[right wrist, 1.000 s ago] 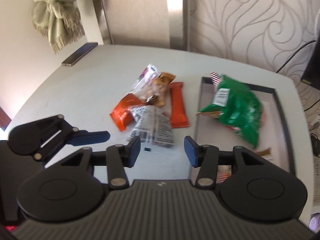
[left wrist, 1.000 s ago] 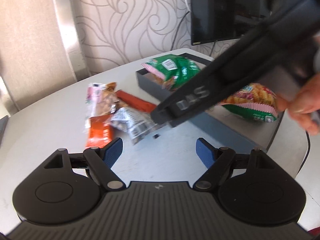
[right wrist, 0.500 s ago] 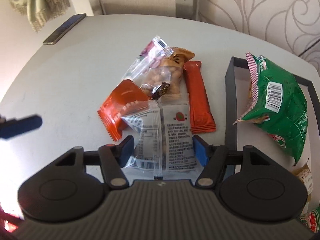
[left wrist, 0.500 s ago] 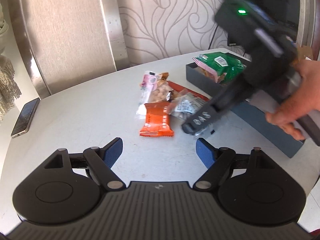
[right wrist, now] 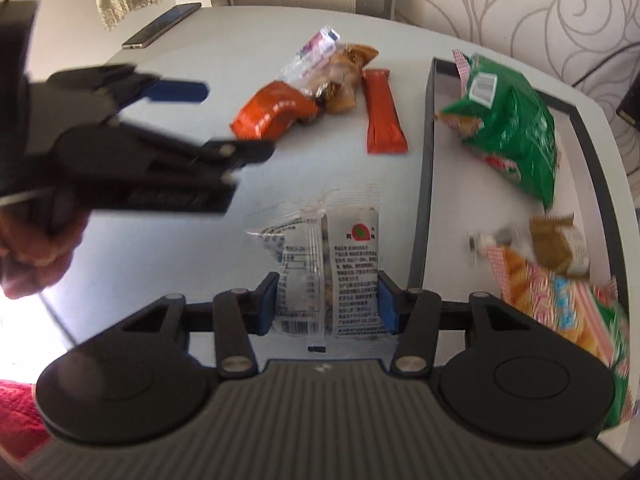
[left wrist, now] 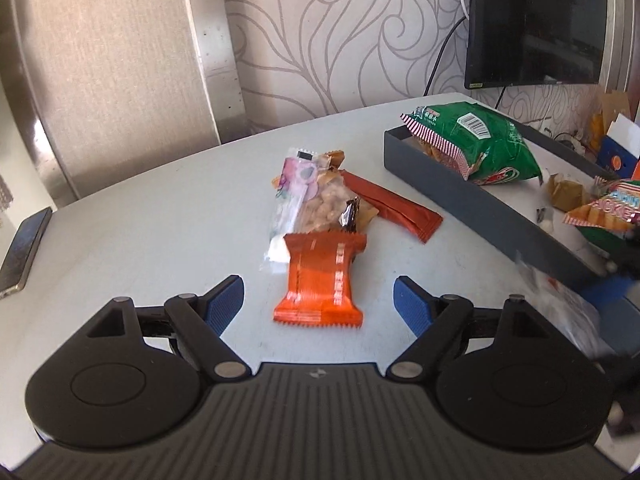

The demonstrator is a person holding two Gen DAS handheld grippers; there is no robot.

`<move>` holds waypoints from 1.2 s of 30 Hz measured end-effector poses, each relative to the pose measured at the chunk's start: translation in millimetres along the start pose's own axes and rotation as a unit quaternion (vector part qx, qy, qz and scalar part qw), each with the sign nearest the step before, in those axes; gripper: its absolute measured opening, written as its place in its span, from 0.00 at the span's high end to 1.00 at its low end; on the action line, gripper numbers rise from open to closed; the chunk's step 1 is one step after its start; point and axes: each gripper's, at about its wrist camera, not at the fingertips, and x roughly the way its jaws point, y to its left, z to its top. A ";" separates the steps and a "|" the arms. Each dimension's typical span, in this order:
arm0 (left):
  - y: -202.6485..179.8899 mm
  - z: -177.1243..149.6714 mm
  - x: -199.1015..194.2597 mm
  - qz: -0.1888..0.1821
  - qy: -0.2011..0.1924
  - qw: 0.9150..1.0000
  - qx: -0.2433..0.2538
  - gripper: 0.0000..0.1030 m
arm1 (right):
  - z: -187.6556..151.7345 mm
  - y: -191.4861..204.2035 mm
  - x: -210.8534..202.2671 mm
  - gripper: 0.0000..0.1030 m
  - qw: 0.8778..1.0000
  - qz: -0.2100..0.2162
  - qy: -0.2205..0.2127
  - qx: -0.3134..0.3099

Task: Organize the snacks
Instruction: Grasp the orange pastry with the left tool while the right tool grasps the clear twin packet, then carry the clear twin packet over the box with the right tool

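Loose snacks lie mid-table: a square orange packet, a long orange bar and a pink-and-clear peanut packet. My left gripper hangs open just above the orange packet, one finger on either side, not touching it. My right gripper has its jaws closing on a clear printed nut packet, pads against both edges, lifted clear of the pile beside the dark grey tray. A green bag and an orange-and-pink bag lie in the tray.
A phone lies near the table's far left edge. A black monitor stands behind the tray against the patterned wall. In the right wrist view a person's hand holds the left gripper at the left.
The right gripper closed on the clear nut packet and carried it off the pile, next to the tray. The left gripper moved in over the orange packet.
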 end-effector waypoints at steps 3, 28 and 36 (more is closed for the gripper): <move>-3.4 6.1 15.4 -0.004 0.007 1.000 0.006 0.24 | -8.4 5.2 0.6 0.49 1.000 0.002 0.006 -0.001; -8.6 -25.7 -26.3 0.013 0.000 1.000 0.012 0.59 | 14.4 4.9 -88.1 0.49 0.992 -0.019 -0.125 0.021; -11.8 -25.9 -42.3 0.013 -0.011 1.000 0.018 0.59 | 28.1 20.6 -106.1 0.49 0.988 -0.004 -0.157 0.001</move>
